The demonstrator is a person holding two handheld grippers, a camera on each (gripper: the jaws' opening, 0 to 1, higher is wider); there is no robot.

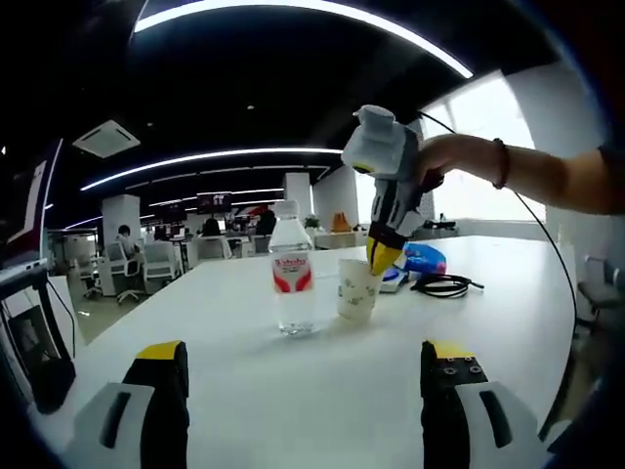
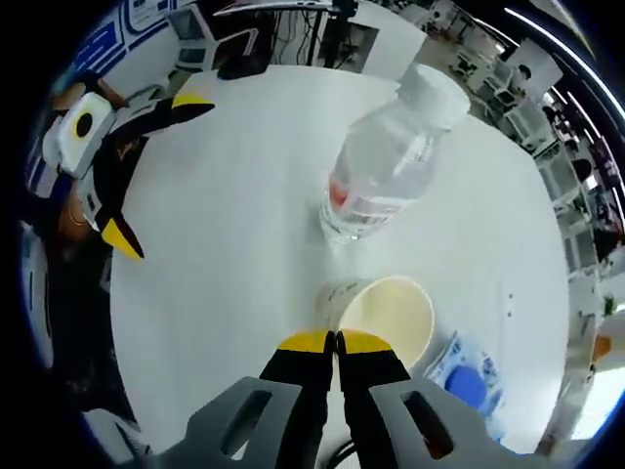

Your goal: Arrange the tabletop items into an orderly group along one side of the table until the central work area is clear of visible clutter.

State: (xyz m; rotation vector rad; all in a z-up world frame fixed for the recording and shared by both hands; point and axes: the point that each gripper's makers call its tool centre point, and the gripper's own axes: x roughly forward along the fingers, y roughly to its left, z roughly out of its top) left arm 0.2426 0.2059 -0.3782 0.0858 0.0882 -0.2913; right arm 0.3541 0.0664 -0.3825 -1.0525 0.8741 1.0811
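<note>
On the white table (image 1: 322, 391) stand a clear plastic water bottle (image 1: 292, 280) and, just beside it, a cream paper cup (image 1: 358, 289) printed with small green marks. The bottle is upright, with a white cap and a red-and-white label, and looks full of water. From the right gripper view the cup (image 2: 398, 311) is open-topped and empty, its inside pale yellow. The right gripper (image 1: 383, 256) hangs over the cup from above, yellow tips at its rim; in its own view the jaws (image 2: 336, 342) are pressed together at the near edge of the cup, though whether the rim is pinched between them I cannot tell. The left gripper (image 1: 303, 360) sits low at the table's near side, its jaws spread wide with nothing between them. Behind the cup lie a blue-and-white packet (image 1: 422, 259) and a coiled black cable (image 1: 444, 284)
</note>
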